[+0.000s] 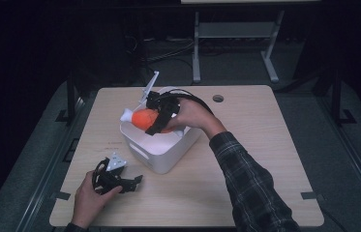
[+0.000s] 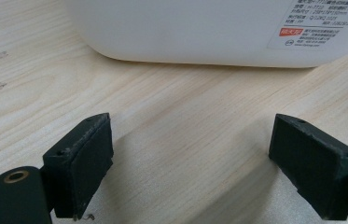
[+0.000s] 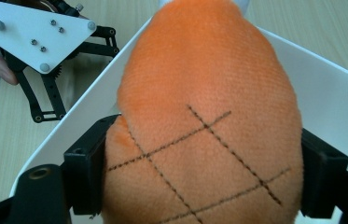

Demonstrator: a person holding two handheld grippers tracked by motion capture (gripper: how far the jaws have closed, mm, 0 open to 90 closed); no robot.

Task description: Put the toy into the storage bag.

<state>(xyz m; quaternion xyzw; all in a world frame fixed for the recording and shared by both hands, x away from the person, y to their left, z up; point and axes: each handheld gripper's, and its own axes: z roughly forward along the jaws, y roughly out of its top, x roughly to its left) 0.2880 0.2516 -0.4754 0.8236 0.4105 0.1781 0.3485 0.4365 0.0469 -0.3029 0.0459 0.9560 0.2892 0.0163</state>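
Now the wooden table (image 1: 265,145) carries a white plastic bin (image 1: 161,150), above whose rim the right gripper (image 3: 199,172) clamps an orange plush toy (image 3: 204,107) with stitched crosshatching. Nearby, the left gripper (image 2: 190,158) rests on the tabletop beside the bin, jaws spread wide and empty.

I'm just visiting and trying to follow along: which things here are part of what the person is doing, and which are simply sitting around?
In use:
- orange plush toy, gripped by the right gripper
- white bin, with the toy held over it

Not in use:
- left gripper, open, resting on the table beside the bin
- metal stand on the floor behind the table
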